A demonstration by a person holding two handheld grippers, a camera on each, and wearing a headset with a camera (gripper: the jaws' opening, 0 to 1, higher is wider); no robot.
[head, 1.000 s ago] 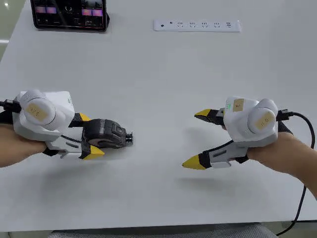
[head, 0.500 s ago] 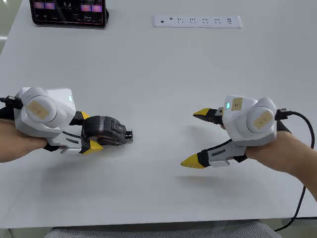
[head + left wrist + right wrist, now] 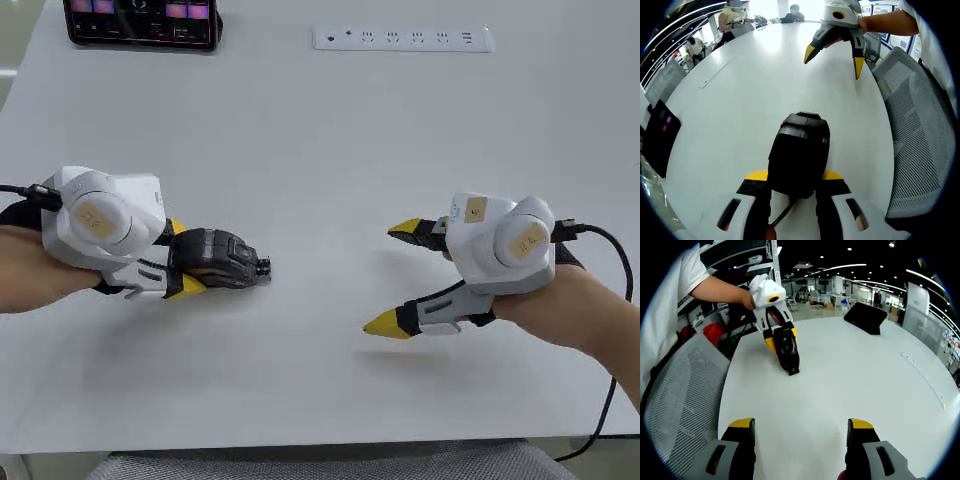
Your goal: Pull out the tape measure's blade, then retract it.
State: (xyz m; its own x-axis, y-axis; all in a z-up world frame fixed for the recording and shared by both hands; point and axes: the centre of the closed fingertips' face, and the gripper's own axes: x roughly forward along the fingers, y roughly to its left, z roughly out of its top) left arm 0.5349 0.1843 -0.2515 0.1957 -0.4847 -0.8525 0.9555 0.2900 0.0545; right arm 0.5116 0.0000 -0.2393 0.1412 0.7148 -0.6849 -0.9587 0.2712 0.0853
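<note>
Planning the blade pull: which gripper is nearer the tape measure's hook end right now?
Left. The left gripper is shut on the tape measure, with the hook end just past its jaws. The right gripper is open, facing the hook from farther across the table.

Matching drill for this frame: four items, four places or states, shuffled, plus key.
Column 1
1. tape measure
2. right tongs
3. power strip
4. tablet

Column 2
A. open, holding nothing
B. far left of the table, screen lit
C. clamped in the left tongs, blade not pulled out
D. white, lying flat at the table's far edge

Pairs: 1-C, 2-A, 3-D, 4-B
</note>
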